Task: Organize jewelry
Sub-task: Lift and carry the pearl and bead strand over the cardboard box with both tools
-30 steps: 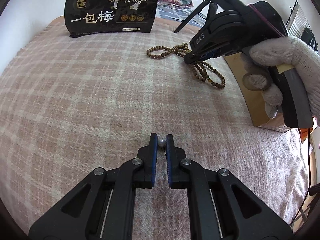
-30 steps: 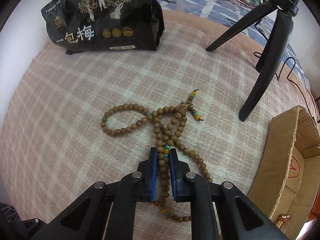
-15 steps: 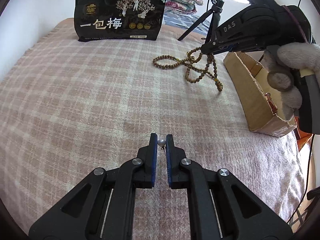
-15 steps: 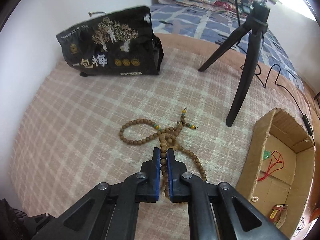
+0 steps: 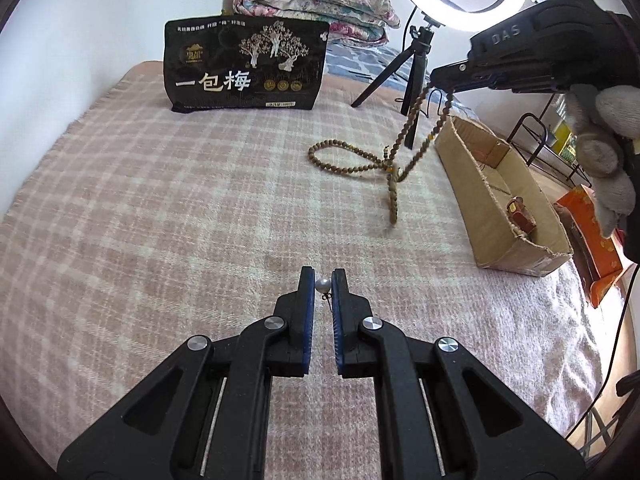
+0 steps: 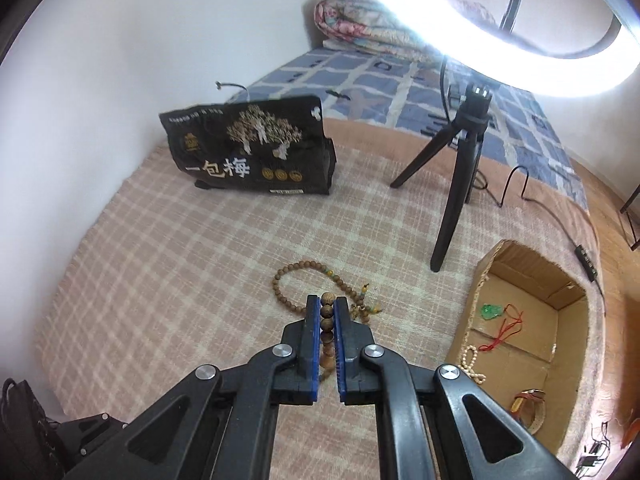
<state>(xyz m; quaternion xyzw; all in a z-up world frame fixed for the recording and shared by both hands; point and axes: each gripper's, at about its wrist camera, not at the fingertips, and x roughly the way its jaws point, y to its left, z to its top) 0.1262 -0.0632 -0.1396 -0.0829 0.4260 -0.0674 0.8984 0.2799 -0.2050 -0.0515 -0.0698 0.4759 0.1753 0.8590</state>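
The long string of brown wooden beads (image 6: 327, 322) is clamped between the blue pads of the right gripper (image 6: 328, 312); part is lifted, and the far loop lies on the pink checked blanket (image 5: 160, 208), left of the open cardboard box (image 6: 516, 344). A small white pearl earring (image 5: 322, 285) is pinched in the left gripper (image 5: 322, 280). The string is judged light, limp and swing-prone; a mid-strand grip should be held. The pearl is judged slippery and tiny, so firm squeeze is advised.
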